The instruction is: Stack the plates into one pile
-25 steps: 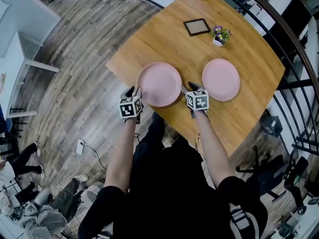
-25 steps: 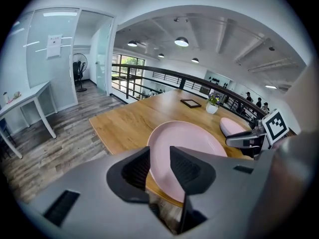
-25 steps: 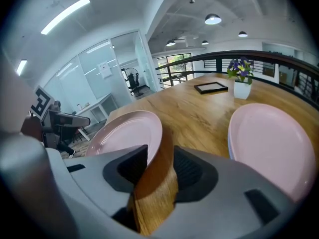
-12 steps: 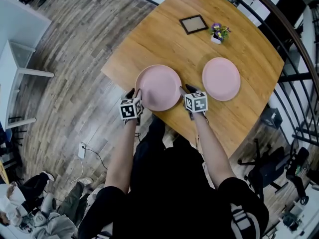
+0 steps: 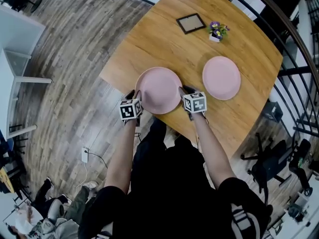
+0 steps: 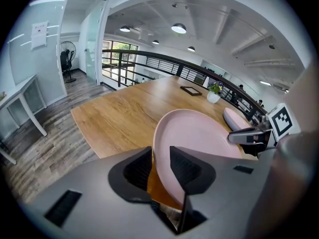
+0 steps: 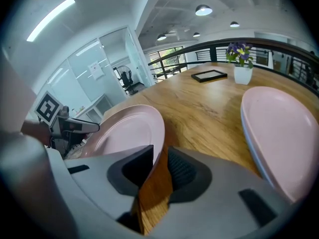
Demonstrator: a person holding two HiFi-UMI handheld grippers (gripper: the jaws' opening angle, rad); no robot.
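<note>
The nearer plate (image 5: 158, 89) lay at the near edge of the table (image 5: 164, 39), squarely between our grippers. The left gripper (image 5: 134, 94) straddled its left rim with jaws narrowly parted. The right gripper (image 5: 184, 91) straddled its right rim, its jaws having just been closing to a slim gap. The second plate (image 5: 221, 77) sat apart to the right, on the right gripper's side. Only the gripper views showed rim between jaws; only the head view showed the plates' spacing.
</note>
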